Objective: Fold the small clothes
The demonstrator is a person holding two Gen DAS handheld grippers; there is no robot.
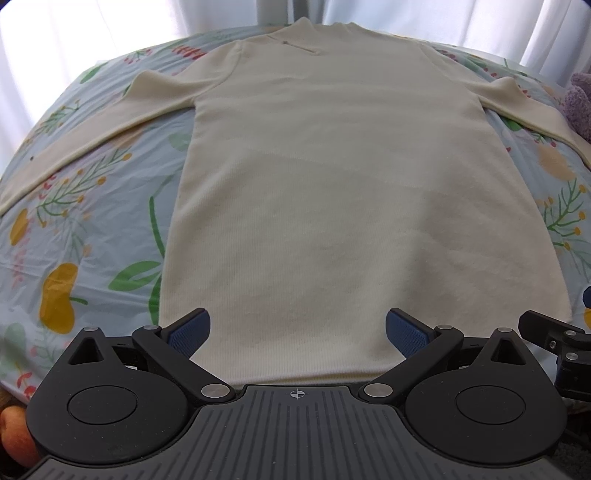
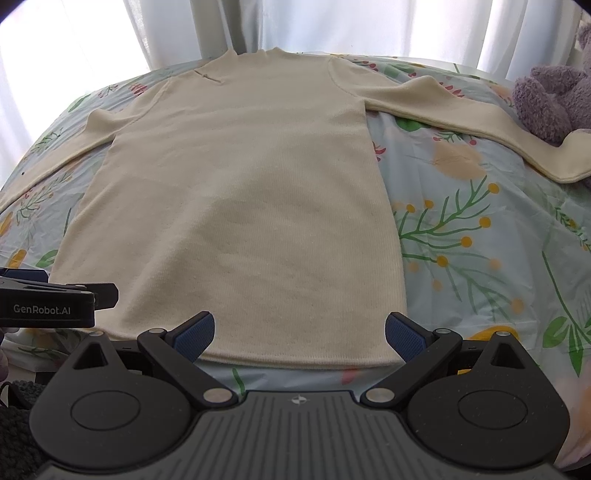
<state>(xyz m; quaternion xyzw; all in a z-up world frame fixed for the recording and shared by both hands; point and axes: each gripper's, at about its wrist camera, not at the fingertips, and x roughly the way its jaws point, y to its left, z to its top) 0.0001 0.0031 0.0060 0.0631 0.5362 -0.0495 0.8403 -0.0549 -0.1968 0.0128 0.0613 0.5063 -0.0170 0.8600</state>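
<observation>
Your cream sweater lies flat and face up on the flowered sheet, collar away from you and hem nearest you. Both sleeves are spread out to the sides: the left sleeve runs down toward the sheet's left edge, and the right sleeve reaches out until its cuff end rests against the purple plush toy at the far right. A short zipper sits on the shoulder near the collar.

Your left tongs hover over the hem with the jaws spread wide; the blue pads stand well apart and nothing is between them but the fabric below. Whether they touch the knit, you cannot tell from here.

Your right tongs are likewise wide open and empty, poised at the hem's right portion, with the right pad just at the sweater's lower right corner. A strip of sheet shows between the hem and the tool body.

White curtains hang behind the far edge.
</observation>
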